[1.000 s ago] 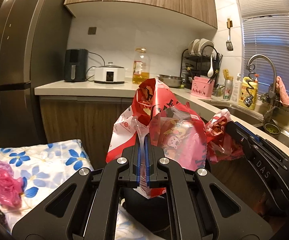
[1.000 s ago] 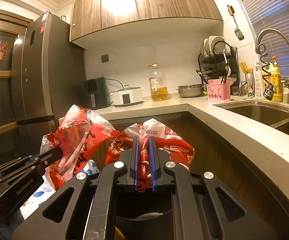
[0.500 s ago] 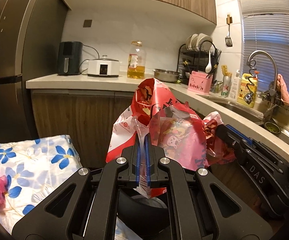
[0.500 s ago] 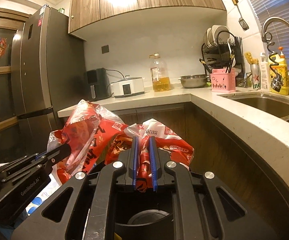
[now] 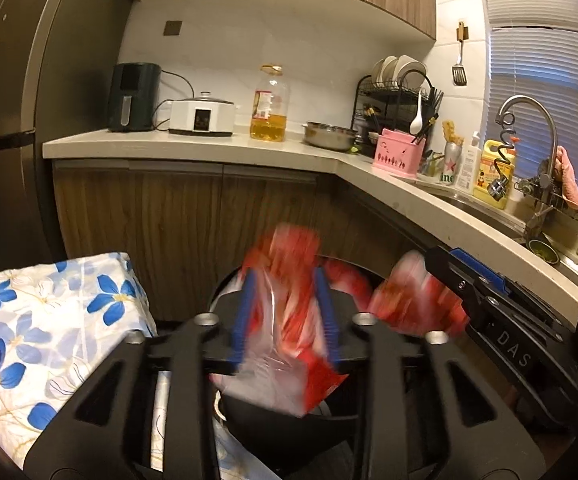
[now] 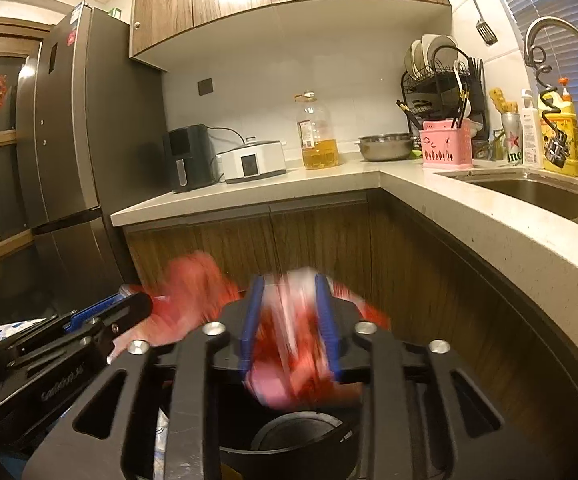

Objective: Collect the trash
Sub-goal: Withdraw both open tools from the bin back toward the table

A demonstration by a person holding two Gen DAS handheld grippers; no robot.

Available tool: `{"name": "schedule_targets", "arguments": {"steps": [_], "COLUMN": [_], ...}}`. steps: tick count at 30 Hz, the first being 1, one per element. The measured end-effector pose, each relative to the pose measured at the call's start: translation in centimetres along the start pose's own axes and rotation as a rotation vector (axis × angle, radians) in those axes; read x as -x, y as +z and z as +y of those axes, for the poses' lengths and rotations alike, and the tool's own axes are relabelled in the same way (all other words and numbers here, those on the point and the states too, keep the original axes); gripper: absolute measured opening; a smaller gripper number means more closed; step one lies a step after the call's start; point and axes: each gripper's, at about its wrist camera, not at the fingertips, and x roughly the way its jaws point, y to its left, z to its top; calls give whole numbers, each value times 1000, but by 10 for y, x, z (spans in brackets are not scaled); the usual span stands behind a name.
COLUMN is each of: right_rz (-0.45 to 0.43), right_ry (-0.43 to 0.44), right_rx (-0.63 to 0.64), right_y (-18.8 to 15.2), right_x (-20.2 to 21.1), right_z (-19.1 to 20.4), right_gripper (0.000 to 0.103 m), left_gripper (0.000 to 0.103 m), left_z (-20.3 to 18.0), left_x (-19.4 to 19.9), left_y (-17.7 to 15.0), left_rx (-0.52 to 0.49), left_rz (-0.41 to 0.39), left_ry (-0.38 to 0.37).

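L hand-held gripper point(image 5: 285, 312): jaws just been opening, blue pads apart; blurred red-and-clear plastic snack bag point(image 5: 289, 320) between them, loose, over round black bin point(image 5: 273, 412). R hand-held gripper point(image 6: 289, 320): jaws likewise just been opening, parted; second blurred red plastic wrapper point(image 6: 293, 344) between pads, above same bin. Bin stands beside blue-flowered white cloth point(image 5: 49, 320), below L-shaped desk point(image 5: 193, 148) front edge.
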Motion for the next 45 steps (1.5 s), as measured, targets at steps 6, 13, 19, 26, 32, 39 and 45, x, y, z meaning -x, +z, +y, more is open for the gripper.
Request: {"name": "schedule_targets", "arguments": {"steps": [6,13,19,26,32,39,45], "right_rz": [17,33,23,9,-2,2,-29], "right_ry": [-20,-10,4,4,-8,38,57], "right_rx": [-25,-39,-10,-4,15,13,28], "right_y": [-4,-9,-13,-20,-31,-45,-56], "right_x": [0,14,44,78,105,123,136], "right_z": [-7,-1,20,43,66,94,123], "right_gripper": [49,72,83,88,90,93,93], "left_gripper": [66,88,97,98,98,98,98], "left_z": [14,36,42,52,66,89,113], "left_x": [5,35,80,134,181,230,262], "left_y": [-7,-18,-32,-53,-71,-91,-104], "left_rx": [37,72,49,45,63,85,119], "left_rz": [6,3,-16,-15,-23,-27,-37], "left_ry": [33,106,165,224,280,345,409]}}
